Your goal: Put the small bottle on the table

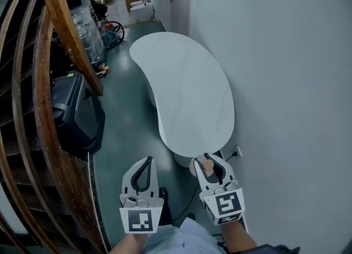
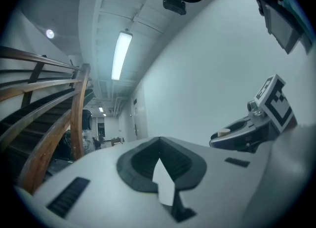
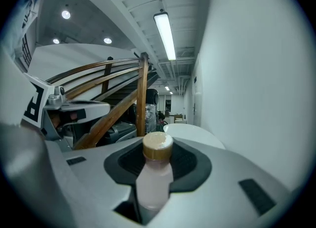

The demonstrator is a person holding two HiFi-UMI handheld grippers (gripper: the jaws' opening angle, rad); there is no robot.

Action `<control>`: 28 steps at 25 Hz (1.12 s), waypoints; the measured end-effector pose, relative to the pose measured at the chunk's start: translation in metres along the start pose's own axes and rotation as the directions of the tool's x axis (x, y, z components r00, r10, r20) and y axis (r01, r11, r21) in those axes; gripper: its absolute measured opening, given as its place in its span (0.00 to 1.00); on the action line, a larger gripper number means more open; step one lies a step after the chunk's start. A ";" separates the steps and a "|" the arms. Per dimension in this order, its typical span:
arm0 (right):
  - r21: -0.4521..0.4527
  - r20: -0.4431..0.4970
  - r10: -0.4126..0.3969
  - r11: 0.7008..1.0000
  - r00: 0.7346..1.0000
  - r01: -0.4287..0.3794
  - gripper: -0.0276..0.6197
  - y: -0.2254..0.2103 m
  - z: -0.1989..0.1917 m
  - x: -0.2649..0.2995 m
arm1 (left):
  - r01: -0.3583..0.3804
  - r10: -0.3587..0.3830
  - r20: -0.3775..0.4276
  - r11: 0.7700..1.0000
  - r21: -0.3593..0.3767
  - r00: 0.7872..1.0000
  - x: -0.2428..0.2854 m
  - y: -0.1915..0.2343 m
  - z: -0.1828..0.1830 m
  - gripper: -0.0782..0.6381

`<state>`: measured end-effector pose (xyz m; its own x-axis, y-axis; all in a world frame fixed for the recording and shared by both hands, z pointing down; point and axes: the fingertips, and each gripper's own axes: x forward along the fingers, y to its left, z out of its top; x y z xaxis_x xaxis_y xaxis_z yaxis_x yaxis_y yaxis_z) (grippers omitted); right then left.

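Note:
The small bottle (image 1: 208, 165) has a pale pink body and a tan cap (image 3: 158, 145). It stands upright between the jaws of my right gripper (image 1: 209, 161), which is shut on it. The white kidney-shaped table (image 1: 187, 88) lies ahead along the wall; the bottle hangs just short of its near end. In the right gripper view, the table (image 3: 190, 132) shows beyond the cap. My left gripper (image 1: 146, 162) is level with the right one, to its left over the floor. It is shut with nothing in it. From the left gripper view, the right gripper (image 2: 232, 135) shows at the right.
A curved wooden stair railing (image 1: 66, 33) runs along the left. A black case (image 1: 74, 112) sits on the dark green floor beside it. The white wall (image 1: 286, 82) borders the table's right side, with a socket (image 1: 238, 152) near its foot. Boxes (image 1: 137, 3) stand far down the corridor.

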<state>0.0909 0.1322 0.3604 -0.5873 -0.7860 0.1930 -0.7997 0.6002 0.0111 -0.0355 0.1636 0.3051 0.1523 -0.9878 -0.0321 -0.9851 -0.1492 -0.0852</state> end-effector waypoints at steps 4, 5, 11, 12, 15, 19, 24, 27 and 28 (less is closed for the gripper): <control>0.006 0.022 -0.037 0.999 0.999 0.037 0.22 -0.016 0.021 0.045 | 0.044 -0.045 0.038 0.999 0.003 0.998 0.043 0.025 0.004 0.11; 0.004 0.031 -0.049 0.999 0.998 0.049 0.22 -0.019 0.026 0.055 | 0.057 -0.058 0.051 0.998 0.006 0.997 0.053 0.031 0.007 0.11; -0.011 0.063 -0.104 0.994 0.993 0.105 0.22 -0.031 0.053 0.107 | 0.098 -0.096 0.092 0.995 -0.008 0.991 0.102 0.069 0.013 0.11; -0.012 0.062 -0.109 0.994 0.992 0.110 0.22 -0.031 0.055 0.113 | 0.101 -0.101 0.094 0.995 -0.002 0.990 0.108 0.074 0.012 0.11; -0.022 0.050 -0.117 0.993 0.992 0.118 0.22 -0.033 0.058 0.127 | 0.115 -0.113 0.105 0.993 -0.013 0.988 0.123 0.082 0.010 0.11; -0.019 0.042 -0.118 0.993 0.992 0.119 0.22 -0.038 0.060 0.146 | 0.137 -0.134 0.084 0.990 -0.025 0.987 0.138 0.084 0.001 0.11; -0.009 0.035 -0.106 0.994 0.994 0.106 0.22 -0.048 0.058 0.173 | 0.196 -0.230 0.095 0.941 0.276 0.969 0.168 0.083 0.008 0.11; -0.002 0.030 -0.081 0.997 0.996 0.081 0.22 -0.056 0.059 0.194 | 0.184 -0.210 0.075 0.948 0.260 0.975 0.190 0.089 0.004 0.11; 0.002 0.028 -0.073 0.997 0.997 0.073 0.22 -0.059 0.059 0.201 | 0.157 -0.169 0.061 0.975 0.156 0.984 0.197 0.094 -0.001 0.11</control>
<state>0.0126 -0.0702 0.3408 -0.5309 -0.8314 0.1641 -0.8405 0.5413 0.0234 -0.0979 -0.0446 0.2918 0.3208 -0.9439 -0.0780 -0.9242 -0.2940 -0.2436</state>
